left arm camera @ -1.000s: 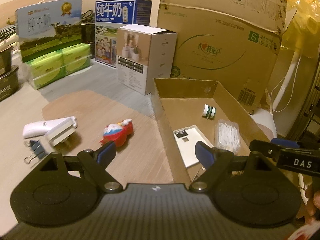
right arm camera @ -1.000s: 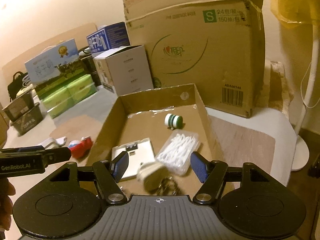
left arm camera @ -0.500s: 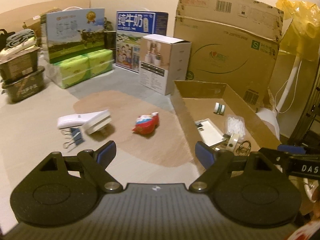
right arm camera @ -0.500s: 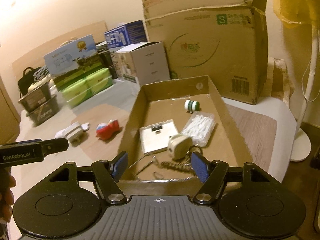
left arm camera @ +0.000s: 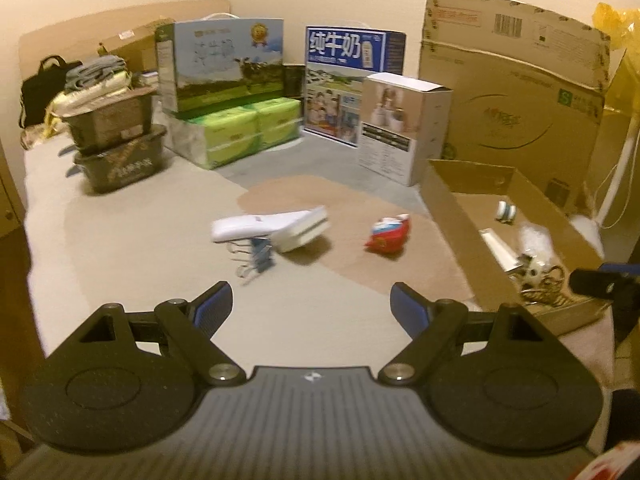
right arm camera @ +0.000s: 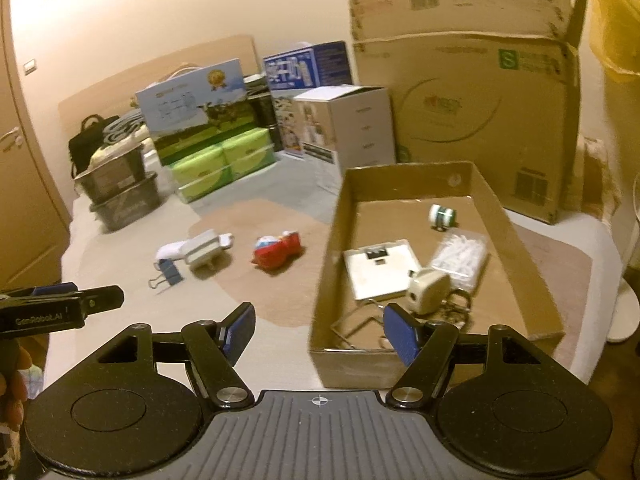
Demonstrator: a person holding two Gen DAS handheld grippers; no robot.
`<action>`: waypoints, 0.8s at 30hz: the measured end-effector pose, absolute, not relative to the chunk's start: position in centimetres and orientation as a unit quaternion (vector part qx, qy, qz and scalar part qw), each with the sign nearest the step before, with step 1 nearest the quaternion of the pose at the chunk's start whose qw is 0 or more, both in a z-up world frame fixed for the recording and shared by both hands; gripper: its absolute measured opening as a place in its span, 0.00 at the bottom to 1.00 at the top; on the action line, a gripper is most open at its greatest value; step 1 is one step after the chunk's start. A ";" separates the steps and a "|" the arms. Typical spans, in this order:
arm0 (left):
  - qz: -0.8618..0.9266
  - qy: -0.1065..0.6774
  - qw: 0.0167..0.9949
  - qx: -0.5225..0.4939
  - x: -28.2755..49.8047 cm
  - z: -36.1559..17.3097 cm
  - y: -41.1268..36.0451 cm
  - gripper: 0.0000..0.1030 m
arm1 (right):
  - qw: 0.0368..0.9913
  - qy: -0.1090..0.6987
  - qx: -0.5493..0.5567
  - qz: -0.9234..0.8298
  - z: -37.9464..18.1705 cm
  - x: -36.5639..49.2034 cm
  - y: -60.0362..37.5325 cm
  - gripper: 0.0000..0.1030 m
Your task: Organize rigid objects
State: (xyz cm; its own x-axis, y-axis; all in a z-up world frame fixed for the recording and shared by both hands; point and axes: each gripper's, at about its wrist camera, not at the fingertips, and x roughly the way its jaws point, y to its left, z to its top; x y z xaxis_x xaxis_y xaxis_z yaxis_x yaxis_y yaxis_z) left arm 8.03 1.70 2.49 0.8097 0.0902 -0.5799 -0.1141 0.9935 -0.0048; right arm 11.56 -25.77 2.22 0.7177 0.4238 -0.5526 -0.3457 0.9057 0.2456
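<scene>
Both my grippers, left [left arm camera: 308, 306] and right [right arm camera: 318, 330], are spread wide and empty. Three bits sit loose left of the cardboard tray [right arm camera: 326, 276]: red toy [right arm camera: 276, 250], white gadget [left arm camera: 272, 226], binder clip [left arm camera: 256, 260]. I'd come down over the toy's narrow middle.

Tall cardboard carton [right arm camera: 472, 120], milk gift boxes [left arm camera: 220, 64], green tissue packs [left arm camera: 240, 132] behind.

Both left gripper [left arm camera: 311, 307] and right gripper [right arm camera: 319, 330] gape empty.

black hand-held gripper [right arm camera: 319, 330], blue fingertips [right arm camera: 240, 330], silver pivot screws, ribbed grey body, crosshair mark
</scene>
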 end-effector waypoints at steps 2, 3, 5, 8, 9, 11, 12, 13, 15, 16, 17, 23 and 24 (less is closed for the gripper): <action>0.057 0.304 0.951 -0.021 7.8 2.6 2.5 0.82 | 0.926 0.308 0.060 0.212 2.5 11.5 -25.2 0.69; 0.060 0.303 0.951 -0.023 7.7 2.6 2.9 0.82 | 0.926 0.307 0.058 0.214 2.5 11.4 -25.0 0.69; 0.064 0.302 0.951 -0.024 7.6 2.7 3.4 0.82 | 0.925 0.306 0.053 0.218 2.7 11.5 -24.5 0.69; 0.066 0.302 0.951 -0.025 7.6 2.7 4.1 0.82 | 0.925 0.305 0.047 0.223 2.8 11.5 -23.7 0.69; 0.067 0.303 0.950 -0.025 7.6 2.6 4.3 0.82 | 0.924 0.305 0.045 0.224 2.8 11.5 -23.5 0.69; 0.069 0.303 0.950 -0.021 7.6 2.6 4.7 0.82 | 0.923 0.306 0.042 0.228 2.7 11.7 -23.0 0.69; 0.069 0.303 0.950 -0.020 7.6 2.6 4.8 0.82 | 0.923 0.306 0.040 0.230 2.7 11.7 -22.8 0.69; 0.069 0.303 0.950 -0.018 7.7 2.5 5.0 0.82 | 0.923 0.306 0.038 0.232 2.7 11.8 -22.5 0.69; 0.070 0.303 0.950 -0.017 7.9 2.4 5.3 0.82 | 0.922 0.306 0.034 0.235 2.6 11.9 -22.0 0.69; 0.070 0.304 0.950 -0.017 8.0 2.3 5.5 0.82 | 0.922 0.306 0.032 0.236 2.6 12.0 -21.7 0.69; 0.069 0.304 0.950 -0.018 8.2 2.3 5.7 0.82 | 0.921 0.306 0.030 0.237 2.5 12.1 -21.4 0.69; 0.067 0.308 0.949 -0.019 9.2 1.5 6.7 0.82 | 0.919 0.306 0.022 0.247 2.0 13.1 -19.7 0.69; 0.066 0.308 0.949 -0.019 9.4 1.3 6.9 0.82 | 0.919 0.306 0.020 0.249 1.9 13.3 -19.3 0.69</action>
